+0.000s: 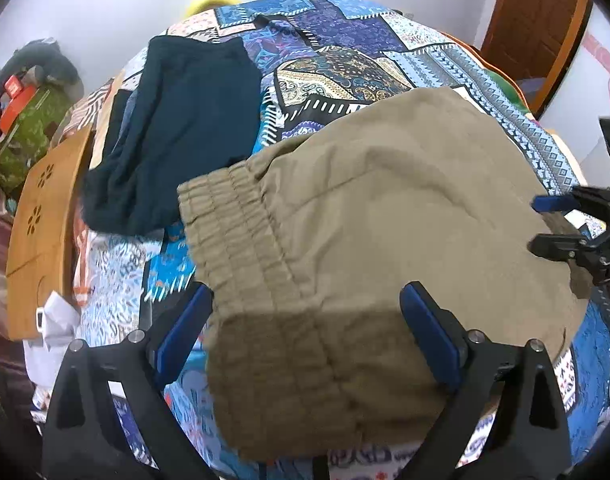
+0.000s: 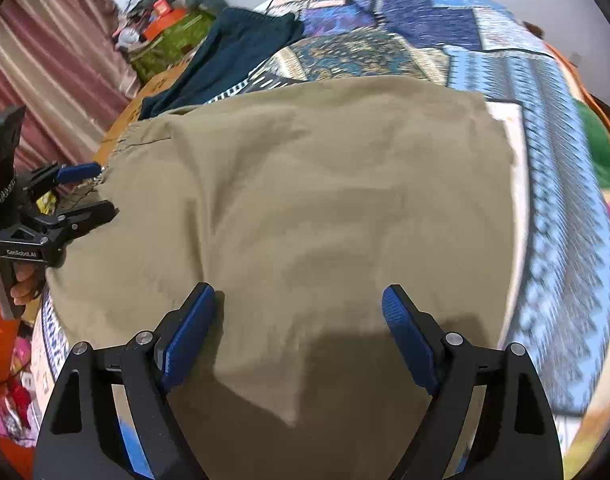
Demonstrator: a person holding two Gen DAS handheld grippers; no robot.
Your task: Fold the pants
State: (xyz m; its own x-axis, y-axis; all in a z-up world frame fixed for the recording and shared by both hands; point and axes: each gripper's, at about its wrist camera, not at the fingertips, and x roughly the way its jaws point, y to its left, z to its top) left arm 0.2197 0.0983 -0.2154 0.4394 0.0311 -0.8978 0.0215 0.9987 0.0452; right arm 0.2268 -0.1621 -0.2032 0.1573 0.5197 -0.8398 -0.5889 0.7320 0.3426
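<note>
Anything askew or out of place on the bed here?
Nothing stands out. The khaki pants lie folded flat on the patchwork bedspread, and dark navy pants sit beside them; both grippers are open above the khaki pair.

Pants [image 1: 385, 216] spread flat on bedspread [image 1: 345, 40], waistband [image 1: 233, 232] toward left. Second folded garment [image 1: 185, 120] behind, at left, on same bedspread. Left gripper [image 1: 305, 320] above waistband end; right gripper [image 2: 299, 320] over opposite end.
</note>
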